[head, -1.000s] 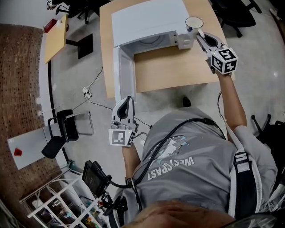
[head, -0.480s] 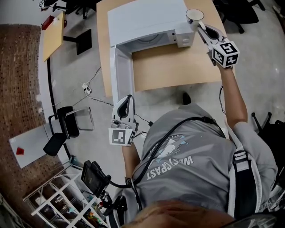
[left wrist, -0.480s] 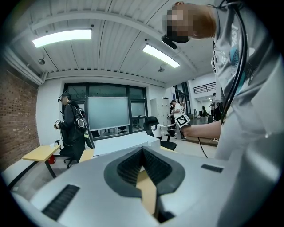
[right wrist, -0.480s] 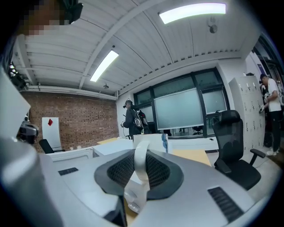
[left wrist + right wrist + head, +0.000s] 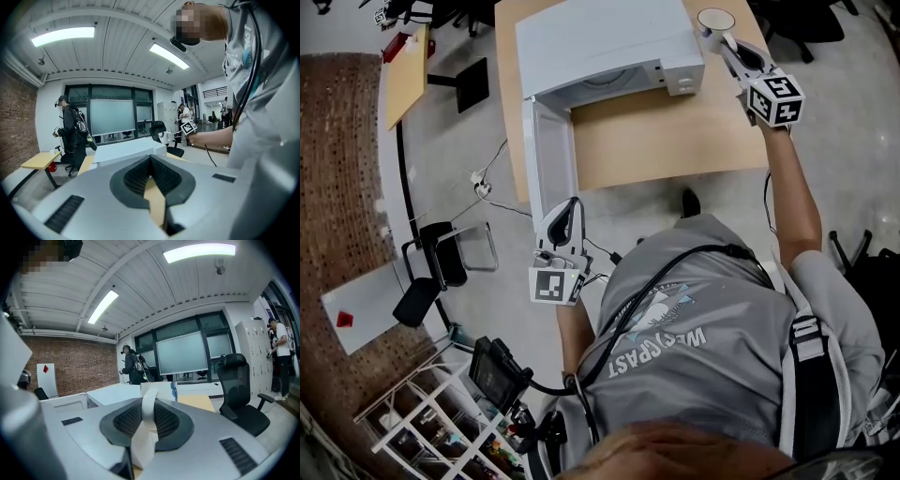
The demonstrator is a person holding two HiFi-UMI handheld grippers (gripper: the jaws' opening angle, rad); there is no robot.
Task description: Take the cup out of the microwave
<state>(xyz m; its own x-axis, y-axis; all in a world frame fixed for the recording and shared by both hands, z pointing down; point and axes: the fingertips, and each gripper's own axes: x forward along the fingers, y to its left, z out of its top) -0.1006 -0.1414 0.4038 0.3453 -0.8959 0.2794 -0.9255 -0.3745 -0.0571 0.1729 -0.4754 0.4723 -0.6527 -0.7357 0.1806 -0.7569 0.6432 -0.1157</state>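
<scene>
The white cup [image 5: 714, 19] hangs in the air just right of the white microwave [image 5: 609, 42], near the back right of the wooden table [image 5: 675, 141]. My right gripper [image 5: 722, 42] is shut on the cup's handle. In the right gripper view the handle [image 5: 146, 427] sits pinched between the dark pads, with the cup's body [image 5: 161, 389] beyond them. The microwave's door [image 5: 548, 155] stands wide open and reaches past the table's front edge. My left gripper [image 5: 565, 208] hovers off the table by the door's free end, shut and holding nothing [image 5: 150, 159].
Black office chairs [image 5: 441, 267] stand on the floor at the left, and a cable with a power strip [image 5: 480, 187] lies near the table's leg. A small side table [image 5: 403, 66] is at the far left. A white shelf rack [image 5: 422, 431] is at the bottom left.
My right gripper has carried the cup farther back along the microwave's right side. The left gripper stays by the door's end.
</scene>
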